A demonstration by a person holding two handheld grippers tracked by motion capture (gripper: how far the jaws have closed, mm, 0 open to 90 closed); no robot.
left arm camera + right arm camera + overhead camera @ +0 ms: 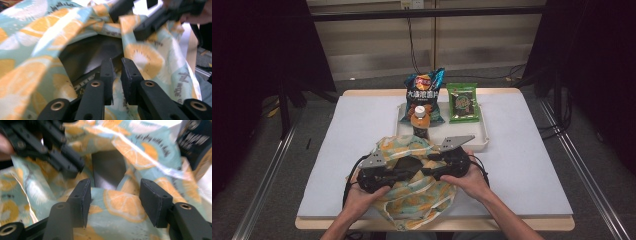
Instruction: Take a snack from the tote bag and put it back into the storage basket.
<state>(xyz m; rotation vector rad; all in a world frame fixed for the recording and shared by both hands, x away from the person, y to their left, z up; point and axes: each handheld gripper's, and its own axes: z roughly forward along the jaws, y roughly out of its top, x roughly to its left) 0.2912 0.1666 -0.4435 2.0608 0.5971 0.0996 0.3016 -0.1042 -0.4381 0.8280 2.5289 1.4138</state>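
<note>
A: What's the biggest thing here?

B: The table [522,165], white top, wood lip along the near edge. On it, near the front middle, lies the bag [414,192], a cloth tote printed with orange slices, crumpled, its mouth gaping dark toward the person. One corner hangs just over the near edge.

A: How will it handle?

B: I'd judge it light, soft and floppy, with no stiffness to hold a shape. It will sag wherever it isn't gripped and may slide on the smooth top. Best held at the rim of the mouth, one side each, so the opening stays spread.

A: And behind it?

B: A white tray [483,142] touching or just beyond the bag's far side. It carries a chip bag [424,95], a green packet [463,102] and a bottle [419,124] standing upright at the front, close to the cloth.

A: The grippers?

B: The left gripper [117,72] is clenched on a fold of the bag's rim; the jaws stand nearly together with cloth between them. The right gripper [115,197] has let go: its jaws stand apart over the cloth and the pads press on nothing.

A: Room to move?

B: Plenty to either side of the bag. Tight at the back, where the bottle could tip, and at the near edge
</note>
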